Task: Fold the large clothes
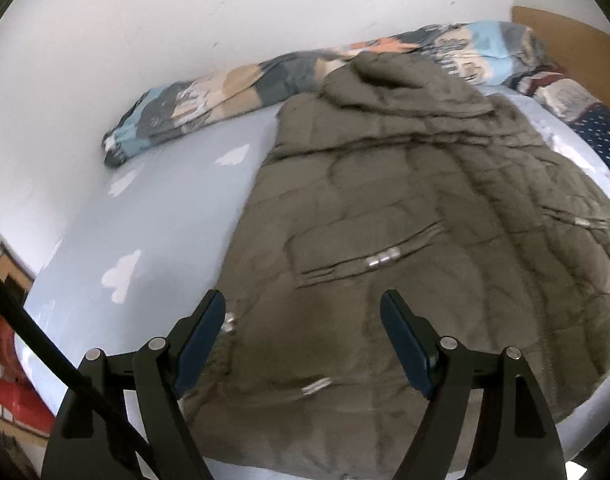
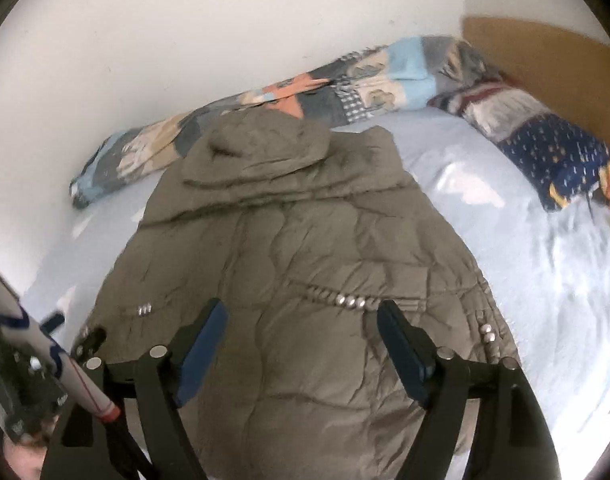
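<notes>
An olive-green padded coat [image 1: 405, 208] lies spread on a pale blue bed sheet [image 1: 165, 208], hood toward the wall. It also fills the middle of the right wrist view [image 2: 305, 264]. My left gripper [image 1: 303, 304] is open and empty, above the coat's near left hem. My right gripper [image 2: 303, 312] is open and empty, above the coat's lower middle, near a row of metal snaps [image 2: 351, 301]. Neither gripper touches the coat as far as I can see.
A patchwork quilt [image 1: 233, 92] is bunched along the white wall behind the coat. A dark blue dotted pillow [image 2: 553, 160] lies at the right by a wooden headboard [image 2: 545, 64]. The bed's left edge [image 1: 29, 300] drops off. The other gripper's body [image 2: 29, 392] shows at lower left.
</notes>
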`<state>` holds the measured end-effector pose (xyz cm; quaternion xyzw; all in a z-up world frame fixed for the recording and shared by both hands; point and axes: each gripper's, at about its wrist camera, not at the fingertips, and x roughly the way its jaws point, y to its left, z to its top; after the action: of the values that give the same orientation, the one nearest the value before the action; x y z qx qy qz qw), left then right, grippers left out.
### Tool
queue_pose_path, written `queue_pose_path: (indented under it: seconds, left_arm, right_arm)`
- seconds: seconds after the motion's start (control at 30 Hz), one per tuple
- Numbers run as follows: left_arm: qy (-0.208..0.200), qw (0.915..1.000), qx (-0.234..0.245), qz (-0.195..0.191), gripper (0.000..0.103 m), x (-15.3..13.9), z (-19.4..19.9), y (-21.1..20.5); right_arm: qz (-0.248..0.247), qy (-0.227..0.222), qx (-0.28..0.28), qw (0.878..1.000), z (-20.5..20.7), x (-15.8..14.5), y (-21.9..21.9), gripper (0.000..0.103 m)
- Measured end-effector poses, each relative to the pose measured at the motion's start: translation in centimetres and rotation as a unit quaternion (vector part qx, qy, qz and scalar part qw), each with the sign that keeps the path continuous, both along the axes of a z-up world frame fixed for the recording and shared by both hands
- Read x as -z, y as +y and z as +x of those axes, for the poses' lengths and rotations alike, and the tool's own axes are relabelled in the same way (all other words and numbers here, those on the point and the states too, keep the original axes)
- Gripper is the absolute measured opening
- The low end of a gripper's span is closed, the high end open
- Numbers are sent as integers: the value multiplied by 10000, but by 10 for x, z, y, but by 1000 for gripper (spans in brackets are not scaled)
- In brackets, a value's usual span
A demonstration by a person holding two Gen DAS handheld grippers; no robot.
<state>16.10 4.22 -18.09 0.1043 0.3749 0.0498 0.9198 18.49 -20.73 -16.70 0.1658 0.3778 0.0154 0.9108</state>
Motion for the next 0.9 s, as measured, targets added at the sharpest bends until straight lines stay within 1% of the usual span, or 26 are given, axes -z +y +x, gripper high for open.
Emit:
queue_pose_path:
  seconds: [0.07, 0.17, 0.23, 0.33, 0.43, 0.57, 0.67, 0.8, 0.9]
  left_arm:
    - [63, 9998, -131, -114, 79, 1, 3, 12]
    - [14, 9996, -229, -172, 79, 0, 3, 19]
    - [-100, 9996, -221, -111, 79, -3, 0, 20]
    - [-249, 9995, -198, 42, 79, -6, -4, 21]
    - [-208, 9995, -219, 116, 79, -3, -5, 28]
    - [-153, 9993, -315, 154, 79, 2, -6, 40]
    - [-151, 9991, -370, 136, 79, 3, -7, 47]
    - [-128, 9991, -375, 118, 79, 4, -7, 48]
    - [-162, 9992, -323, 188, 79, 3, -9, 46]
  right_arm:
    - [271, 151, 172, 9994, 5, 6, -11, 82]
    - [459, 198, 325, 9982, 5, 8, -20, 83]
    - [368, 135, 287, 9988, 3, 5, -17, 82]
    - [80, 24, 142, 9999, 0, 0, -7, 82]
    - [-88, 23, 105, 9999, -1, 1, -5, 82]
    - [-10, 202, 246, 9995, -1, 11, -20, 82]
    - [2, 256, 351, 9991, -5, 15, -29, 82]
    - [34, 301, 438, 9986, -8, 19, -35, 83]
    - [70, 362, 486, 9981, -9, 22, -38, 82]
